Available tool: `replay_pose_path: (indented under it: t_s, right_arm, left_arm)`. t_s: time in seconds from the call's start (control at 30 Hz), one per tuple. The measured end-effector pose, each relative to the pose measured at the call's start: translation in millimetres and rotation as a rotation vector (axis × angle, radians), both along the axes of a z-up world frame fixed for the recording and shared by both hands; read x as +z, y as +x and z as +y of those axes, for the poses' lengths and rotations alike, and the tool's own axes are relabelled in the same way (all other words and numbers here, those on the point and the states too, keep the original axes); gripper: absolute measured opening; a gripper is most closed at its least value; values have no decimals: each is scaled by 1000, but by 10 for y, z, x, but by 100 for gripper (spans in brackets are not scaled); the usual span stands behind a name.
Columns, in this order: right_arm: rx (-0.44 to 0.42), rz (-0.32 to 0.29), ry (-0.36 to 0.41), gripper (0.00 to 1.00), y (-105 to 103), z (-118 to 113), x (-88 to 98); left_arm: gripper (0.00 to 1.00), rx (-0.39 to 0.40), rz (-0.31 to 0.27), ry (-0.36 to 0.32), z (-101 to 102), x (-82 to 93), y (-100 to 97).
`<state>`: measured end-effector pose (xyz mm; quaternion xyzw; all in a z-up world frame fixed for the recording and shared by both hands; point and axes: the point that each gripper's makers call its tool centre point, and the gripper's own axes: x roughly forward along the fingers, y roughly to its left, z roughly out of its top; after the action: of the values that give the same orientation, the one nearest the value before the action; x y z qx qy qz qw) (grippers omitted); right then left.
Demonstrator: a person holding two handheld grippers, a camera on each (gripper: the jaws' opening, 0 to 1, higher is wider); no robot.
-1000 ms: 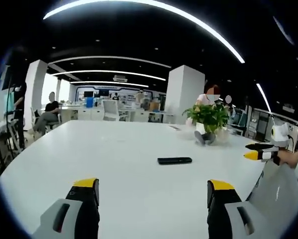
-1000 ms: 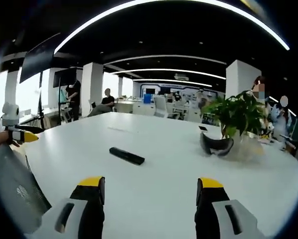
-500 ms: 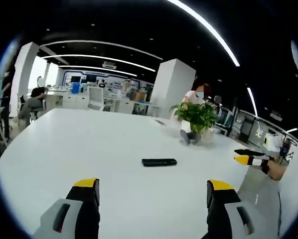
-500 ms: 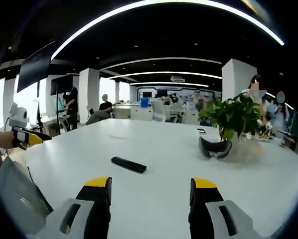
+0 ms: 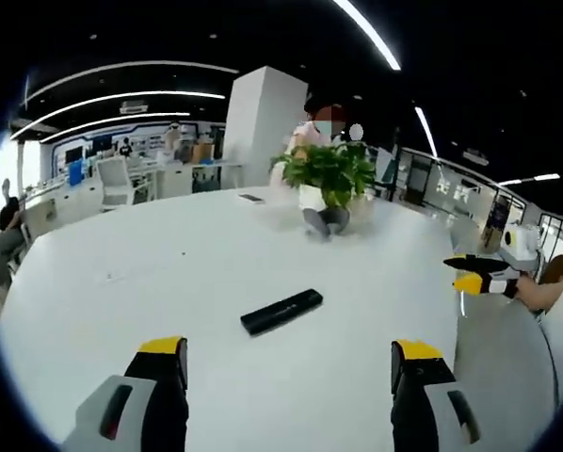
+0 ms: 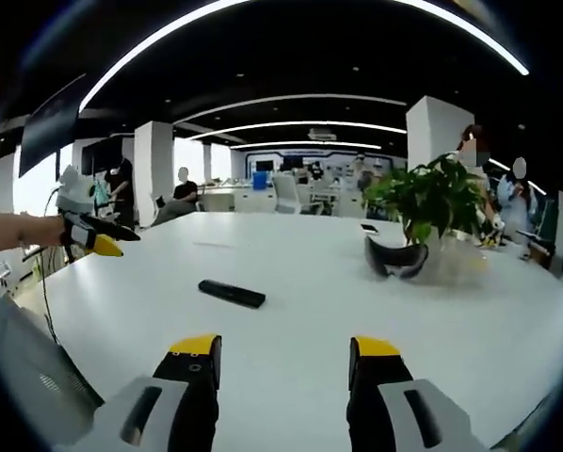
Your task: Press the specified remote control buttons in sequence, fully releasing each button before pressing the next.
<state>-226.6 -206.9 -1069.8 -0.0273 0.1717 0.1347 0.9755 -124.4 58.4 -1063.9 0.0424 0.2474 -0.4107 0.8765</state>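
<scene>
A slim black remote control (image 5: 281,312) lies flat on the white table (image 5: 150,273), a short way ahead of my left gripper (image 5: 289,352), which is open and holds nothing. In the right gripper view the remote (image 6: 232,294) lies ahead and slightly left of my right gripper (image 6: 285,348), whose jaws are open and hold nothing. The right gripper (image 5: 477,273) enters the left gripper view at the right edge, held in a hand over the table's rim. The left gripper (image 6: 98,235) shows at the left of the right gripper view, held above the table edge.
A potted green plant (image 5: 329,174) stands beyond the remote, with a dark headset (image 6: 394,259) lying in front of it. A small flat item (image 5: 251,198) lies farther back. People (image 6: 180,188) and chairs are around the far side of the office.
The left gripper's view has swung and come nearer the remote, which now looks larger and angled. The right gripper's jaws have narrowed a little. The left gripper has risen in the right gripper view.
</scene>
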Motion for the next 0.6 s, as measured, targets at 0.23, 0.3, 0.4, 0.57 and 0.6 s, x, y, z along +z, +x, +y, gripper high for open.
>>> replay_pose_path:
  t_s: [0.23,0.3,0.4,0.57,0.6]
  right_arm:
    - [21,21,18,48,-5,36,-30]
    - [26,25,18,48,-6,48,-37]
    - [33,30,-2,47,-11,59,-51]
    - [16,25,37,44,-16,20,-32]
    - [15,28,44,43,-16,19,-34]
  left_arm:
    - [92,-50,77,-34,-307,-268,173]
    - [92,-67,113,-59,-384,-338,215]
    - [91,-69,135,-48,-410,-434,306]
    - [90,-74,169,-65,-438,-489,397]
    - [89,-68,179,-58,-431,-514,424]
